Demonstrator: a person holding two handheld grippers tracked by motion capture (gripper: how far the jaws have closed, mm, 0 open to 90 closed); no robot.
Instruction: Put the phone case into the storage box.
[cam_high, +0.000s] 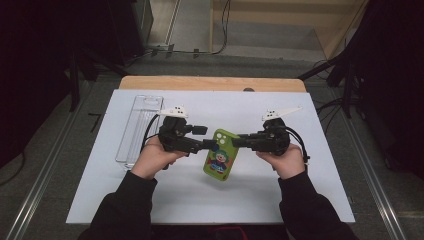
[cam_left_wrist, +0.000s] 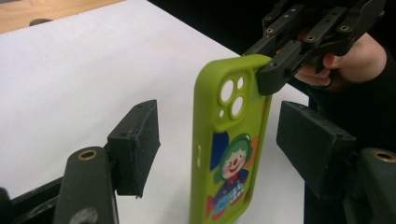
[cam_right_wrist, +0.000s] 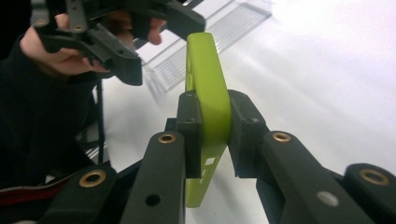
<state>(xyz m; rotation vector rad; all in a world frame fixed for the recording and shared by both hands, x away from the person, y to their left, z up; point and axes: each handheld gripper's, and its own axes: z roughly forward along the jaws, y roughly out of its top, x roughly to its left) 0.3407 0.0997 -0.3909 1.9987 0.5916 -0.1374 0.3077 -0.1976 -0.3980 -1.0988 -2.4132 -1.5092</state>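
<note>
- High view: a green phone case (cam_high: 220, 156) with a clown print is held above the white bench (cam_high: 300, 200), between the two grippers. The right gripper (cam_high: 239, 141) reaches in from the right and pinches the case's upper corner; the left gripper (cam_high: 210, 145) meets it from the other side. A clear plastic tray (cam_high: 139, 127) lies well apart at the bench's left. Whether the case's lower end touches the bench is hard to tell from here.
- Left gripper view: the left fingers (cam_left_wrist: 135, 144) stand wide on either side of the case (cam_left_wrist: 229, 140), touching neither face, so it looks like a hand-over with the left grip released. The case's bottom is cut off by the frame.
- Right gripper view: the right fingers (cam_right_wrist: 189, 135) are clamped narrow on the case's edge (cam_right_wrist: 208, 93) and carry it alone. Its printed face is hidden here.
- Next, I judge, the left gripper must either back clear or re-close squarely on the case before the right one lets go.
</note>
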